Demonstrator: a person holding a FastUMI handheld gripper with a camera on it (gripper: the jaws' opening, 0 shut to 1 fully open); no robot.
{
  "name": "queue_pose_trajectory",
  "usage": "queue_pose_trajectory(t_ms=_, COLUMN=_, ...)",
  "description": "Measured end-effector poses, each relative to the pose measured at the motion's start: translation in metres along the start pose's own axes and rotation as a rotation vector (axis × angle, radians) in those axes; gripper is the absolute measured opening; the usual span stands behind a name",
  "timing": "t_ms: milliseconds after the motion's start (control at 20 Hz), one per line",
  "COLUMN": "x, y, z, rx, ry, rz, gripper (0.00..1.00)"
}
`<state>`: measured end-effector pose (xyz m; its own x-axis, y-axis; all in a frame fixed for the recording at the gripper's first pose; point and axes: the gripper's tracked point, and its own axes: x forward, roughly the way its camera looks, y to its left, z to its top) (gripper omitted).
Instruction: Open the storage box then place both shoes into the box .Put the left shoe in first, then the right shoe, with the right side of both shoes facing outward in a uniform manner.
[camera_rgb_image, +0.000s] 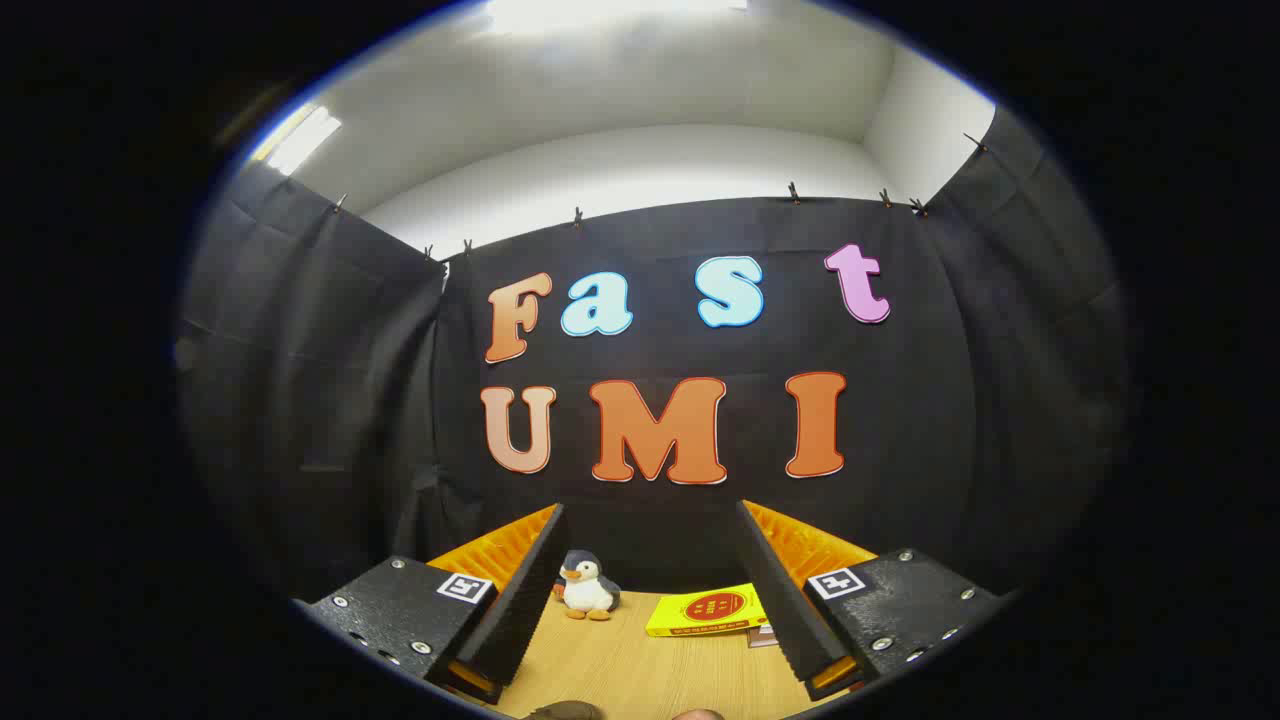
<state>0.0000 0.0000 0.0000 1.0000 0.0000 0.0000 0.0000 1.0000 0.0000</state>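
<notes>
Gripper held level, fingers spread wide, gripping nothing; likely a start pose. Far on wooden table: penguin toy, yellow book. Storage box, shoes: whereabouts can't be told.

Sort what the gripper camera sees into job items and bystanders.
For the job:
- gripper, fingers spread open, nothing between them

Just lying about:
- penguin plush toy, beyond the fingers on the wooden table
- yellow book beside it

Two dark shapes at the table's near edge are unidentifiable.
</notes>
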Motion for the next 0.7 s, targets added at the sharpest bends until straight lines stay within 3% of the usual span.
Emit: queue_pose_trajectory(t_ms=700, x=-0.0062, y=0.0095, z=-0.003, rx=0.005, ry=0.016, rz=0.035, gripper=0.99)
